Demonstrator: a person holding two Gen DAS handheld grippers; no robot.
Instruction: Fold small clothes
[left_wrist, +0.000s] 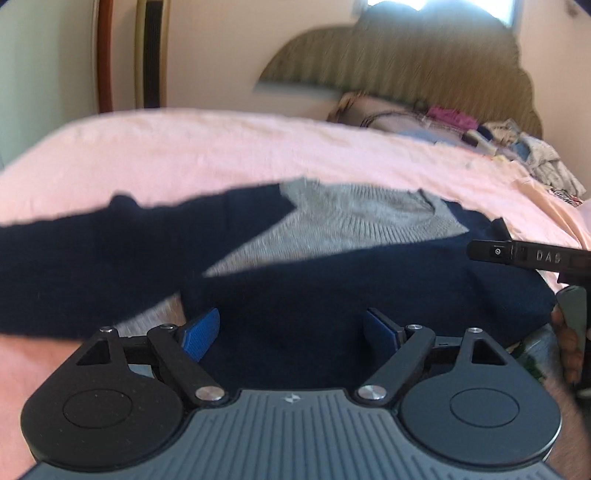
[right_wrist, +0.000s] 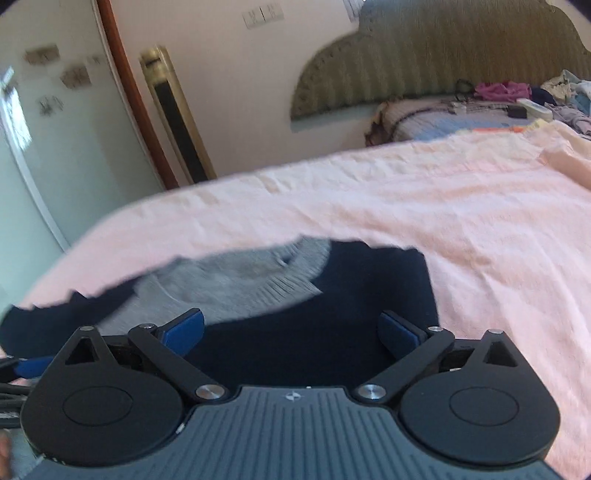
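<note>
Bed (right_wrist: 369, 206) is covered w/ pink sheet; navy-and-grey sweater (right_wrist: 314, 332) is laid flat just ahead of gripper; clothes pile (left_wrist: 535, 147) is seen far ahead-right, nr headboard.

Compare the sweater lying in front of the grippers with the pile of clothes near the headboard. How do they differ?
The navy and grey sweater is a single garment; the pile of clothes holds many. The sweater lies spread flat; the pile is crumpled. The sweater is dark; the pile is mixed light and purple. Both rest on the bed.
</note>
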